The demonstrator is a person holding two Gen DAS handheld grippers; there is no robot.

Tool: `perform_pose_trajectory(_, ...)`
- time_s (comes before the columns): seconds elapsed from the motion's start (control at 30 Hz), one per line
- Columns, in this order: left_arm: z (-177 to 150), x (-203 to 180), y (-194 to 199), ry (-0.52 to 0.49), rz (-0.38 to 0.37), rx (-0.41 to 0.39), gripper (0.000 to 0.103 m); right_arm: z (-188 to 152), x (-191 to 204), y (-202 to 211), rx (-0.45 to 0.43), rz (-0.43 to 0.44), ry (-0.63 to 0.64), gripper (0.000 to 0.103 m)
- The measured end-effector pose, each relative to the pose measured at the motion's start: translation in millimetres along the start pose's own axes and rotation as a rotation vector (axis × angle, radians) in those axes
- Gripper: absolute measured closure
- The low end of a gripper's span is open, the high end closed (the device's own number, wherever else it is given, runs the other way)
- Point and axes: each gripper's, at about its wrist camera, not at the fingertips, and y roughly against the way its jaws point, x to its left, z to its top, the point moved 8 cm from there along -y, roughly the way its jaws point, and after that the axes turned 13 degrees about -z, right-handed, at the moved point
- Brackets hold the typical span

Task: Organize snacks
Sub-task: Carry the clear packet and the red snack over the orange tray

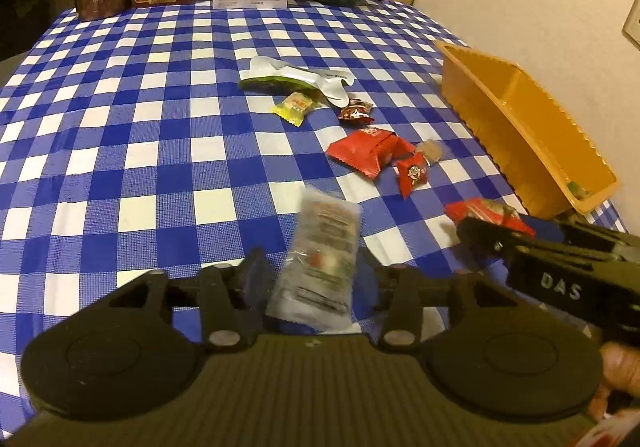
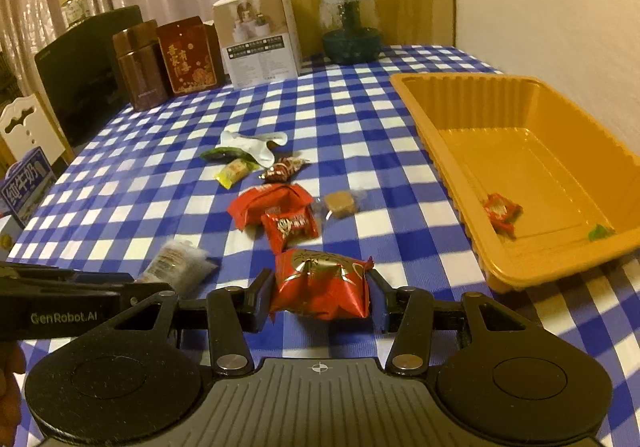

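Foil-red snack pack [image 2: 320,285] is sitting clamped in the right gripper [image 2: 320,297], near the orange tray [image 2: 560,263]; light, crinkly, slippery, so gripping mid-body. Left gripper [image 1: 310,279] is pinching a clear packet [image 1: 316,263].

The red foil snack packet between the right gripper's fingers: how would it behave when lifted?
The red foil snack packet looks puffy and crinkled, so it probably squashes under the right gripper. Its glossy wrapper may slip. It is likely light for its size.

Brown tin [image 2: 140,65], white box [image 2: 260,35], glass jar [image 2: 350,27]
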Motion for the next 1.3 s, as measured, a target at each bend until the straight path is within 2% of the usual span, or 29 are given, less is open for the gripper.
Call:
perform_pose_trajectory(0.33,-1,-8,-18,-0.127,0.044,0.047,0.056,-2,-6,1,0.009,-0.007,-0.008,0.054)
perform_pose_trajectory(0.37,-1,-9,-18,-0.131,0.044,0.049,0.067,-2,-6,1,0.009,-0.006,-0.009,0.054)
perform_pose_trajectory(0.6,-9,-16,-6,-0.096,0.064,0.049,0.068,0,-6,8,0.000,0.000,-0.013,0.054)
perform_pose_trajectory(1.03,-23,-46,40,-0.015,0.058,0.015,0.068,9,-16,53,-0.040,0.017,-0.034,0.054)
perform_pose_trajectory(1.3,-16,-73,61,-0.021,0.043,-0.022,0.068,15,-28,78,-0.063,0.014,-0.052,0.054)
